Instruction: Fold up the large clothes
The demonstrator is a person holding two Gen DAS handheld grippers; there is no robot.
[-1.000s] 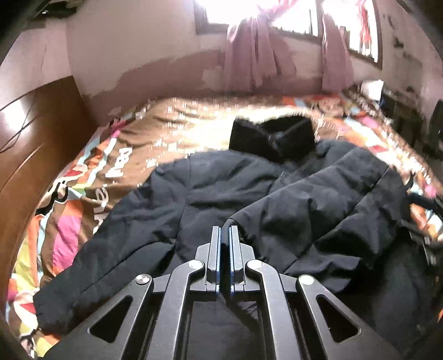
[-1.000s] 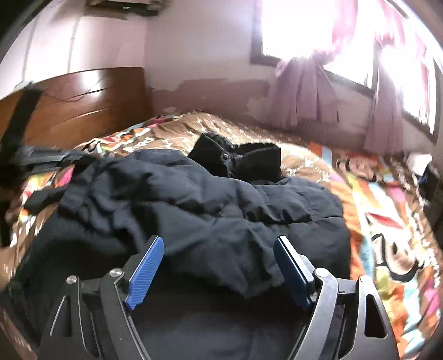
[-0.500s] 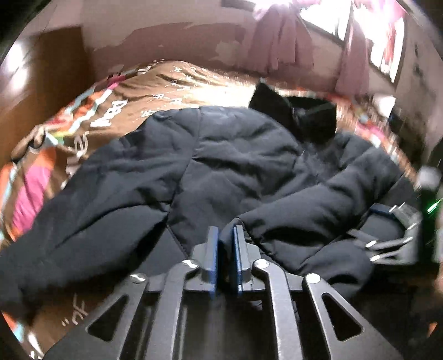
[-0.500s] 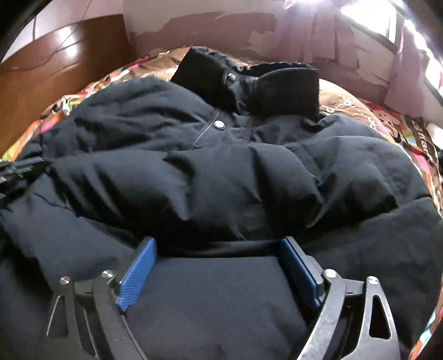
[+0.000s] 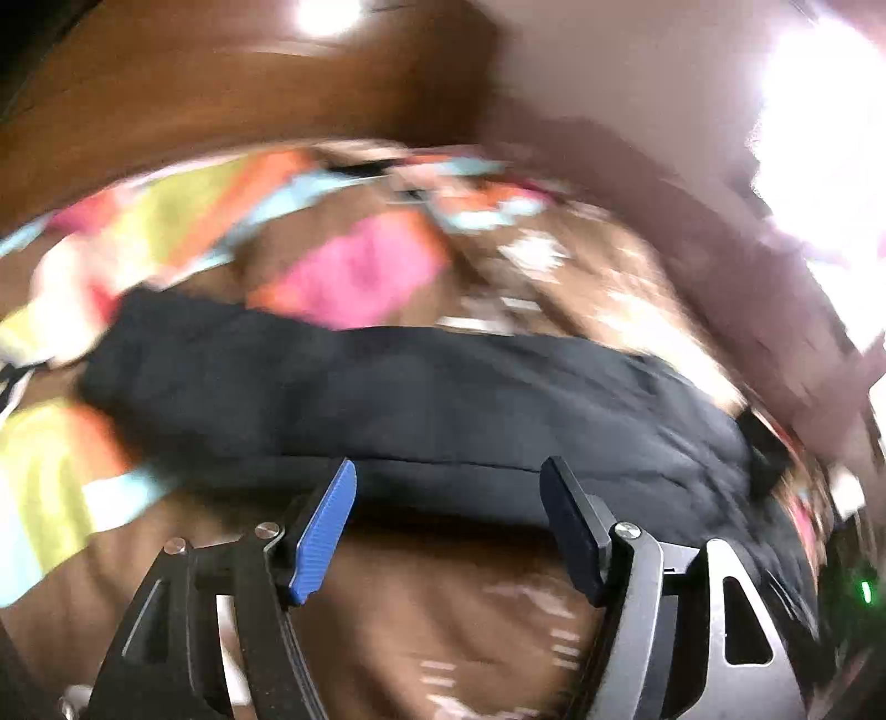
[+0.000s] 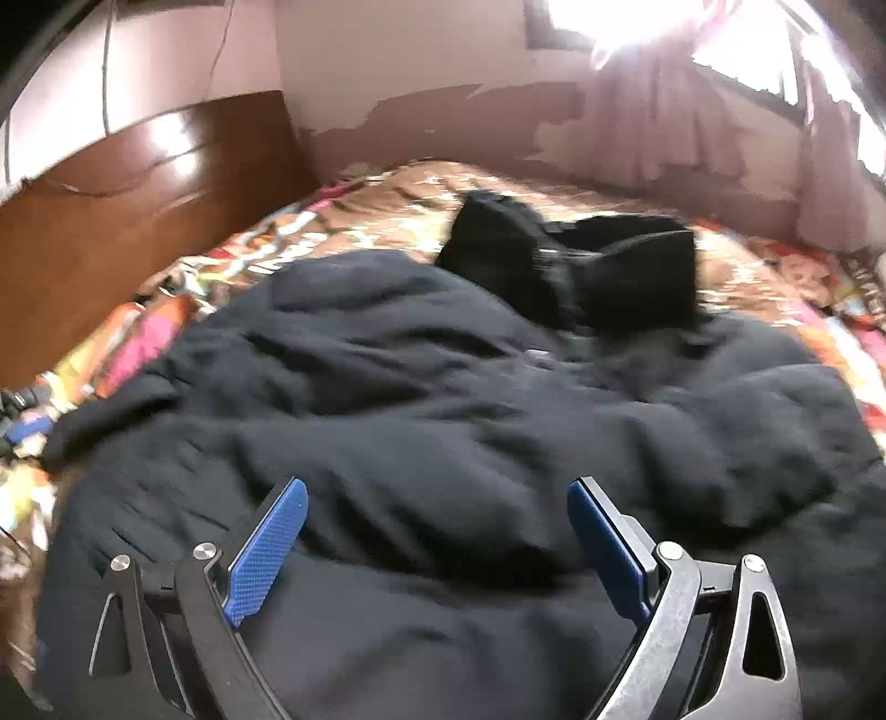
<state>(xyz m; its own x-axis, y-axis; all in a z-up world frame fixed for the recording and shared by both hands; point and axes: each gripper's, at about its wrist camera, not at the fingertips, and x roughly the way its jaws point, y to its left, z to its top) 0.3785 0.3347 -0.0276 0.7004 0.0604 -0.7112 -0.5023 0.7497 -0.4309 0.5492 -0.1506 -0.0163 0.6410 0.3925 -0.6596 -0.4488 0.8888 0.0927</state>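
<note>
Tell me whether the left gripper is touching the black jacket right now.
Cannot tell. In the left wrist view the left gripper is open, fingertips overlapping the jacket edge, but motion blur hides any contact or gap. Nothing sits clamped between the fingers.

One black padded jacket (image 6: 443,421), spread on bed; one collar (image 6: 581,277) at far end, one sleeve (image 5: 387,387) stretched across left wrist view. Two grippers: left gripper (image 5: 448,482) and right gripper (image 6: 437,498), each with two fingers set wide apart, nothing between. One patterned bedspread (image 6: 775,288). One wooden headboard (image 6: 138,188). One window (image 6: 664,22), two curtains (image 6: 664,116).
</note>
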